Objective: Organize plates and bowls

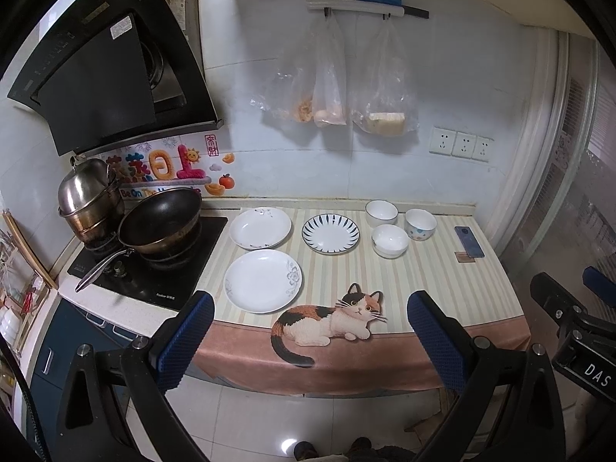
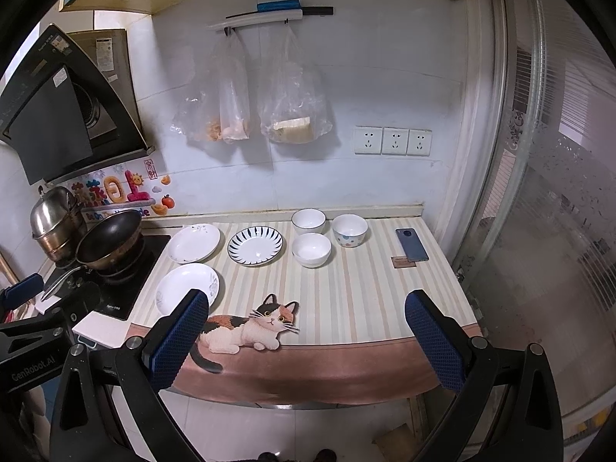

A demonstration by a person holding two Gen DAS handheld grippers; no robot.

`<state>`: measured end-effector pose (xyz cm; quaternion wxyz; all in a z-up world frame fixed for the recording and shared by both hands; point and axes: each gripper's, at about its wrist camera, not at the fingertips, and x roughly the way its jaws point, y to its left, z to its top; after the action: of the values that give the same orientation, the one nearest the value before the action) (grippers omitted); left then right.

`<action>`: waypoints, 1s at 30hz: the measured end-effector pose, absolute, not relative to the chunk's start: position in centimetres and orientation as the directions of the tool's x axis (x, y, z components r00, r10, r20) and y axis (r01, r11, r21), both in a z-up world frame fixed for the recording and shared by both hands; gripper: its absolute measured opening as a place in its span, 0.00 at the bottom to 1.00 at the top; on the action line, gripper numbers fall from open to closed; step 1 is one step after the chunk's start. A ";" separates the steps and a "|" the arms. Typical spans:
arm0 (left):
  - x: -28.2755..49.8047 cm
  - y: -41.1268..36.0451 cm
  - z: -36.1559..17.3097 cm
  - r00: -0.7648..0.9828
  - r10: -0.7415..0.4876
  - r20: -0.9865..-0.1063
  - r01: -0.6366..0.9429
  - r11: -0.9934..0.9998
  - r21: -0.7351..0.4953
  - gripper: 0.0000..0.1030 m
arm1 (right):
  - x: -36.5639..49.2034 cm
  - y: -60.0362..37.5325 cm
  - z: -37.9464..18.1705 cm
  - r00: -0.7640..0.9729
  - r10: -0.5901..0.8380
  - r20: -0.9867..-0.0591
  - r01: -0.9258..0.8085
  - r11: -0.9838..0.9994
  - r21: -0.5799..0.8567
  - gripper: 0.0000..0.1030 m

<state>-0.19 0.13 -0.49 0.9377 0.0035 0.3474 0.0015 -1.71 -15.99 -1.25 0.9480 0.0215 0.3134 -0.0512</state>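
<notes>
both tongs hang in front of the bench (image 1: 442, 288), short of its near edge, and both are released with nothing between their blue pads; the left tongs (image 1: 310, 340) point toward the cat picture (image 1: 331, 317) on the striped cloth, and the right tongs (image 2: 306, 340) sit a little further right, their left pad overlapping the near plate in the right wrist view; the three plates lie on the left half of the cloth, each flat and apart from the others; the near plate (image 1: 263, 286), white with a grey flower at its rim, lies closest to the front edge, just beside the stove (image 1: 154, 261); the far plate (image 1: 260, 228), white with small dark sprigs, lies behind it near the wall; the blue-striped plate (image 1: 330, 233) lies to the right of the far plate; the three bowls stand upright in a cluster right of the blue-striped plate; the rear white bowl (image 1: 381, 212) is nearest the wall, the dotted bowl (image 1: 420, 224) is to its right, and the front white bowl (image 1: 390, 240) stands before them, close to both, though i cannot tell whether they touch; a phone (image 1: 469, 241) lies well to the right of the bowls; on the stove a dark wok (image 1: 161, 221) sits beside a steel pot (image 1: 86, 200); plastic bags (image 1: 331, 77) hang on the wall above the plates.
</notes>
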 end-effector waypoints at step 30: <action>-0.3 0.1 0.2 0.760 0.007 -0.650 -0.001 1.000 0.009 1.00 | -1.5 -16.2 -1.1 0.799 -0.078 -0.597 0.111 0.994 0.019 1.00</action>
<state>-0.26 0.08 0.18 0.9379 0.0039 0.3467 0.0021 -1.55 -16.25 -1.05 0.9480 0.0263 0.3133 -0.0497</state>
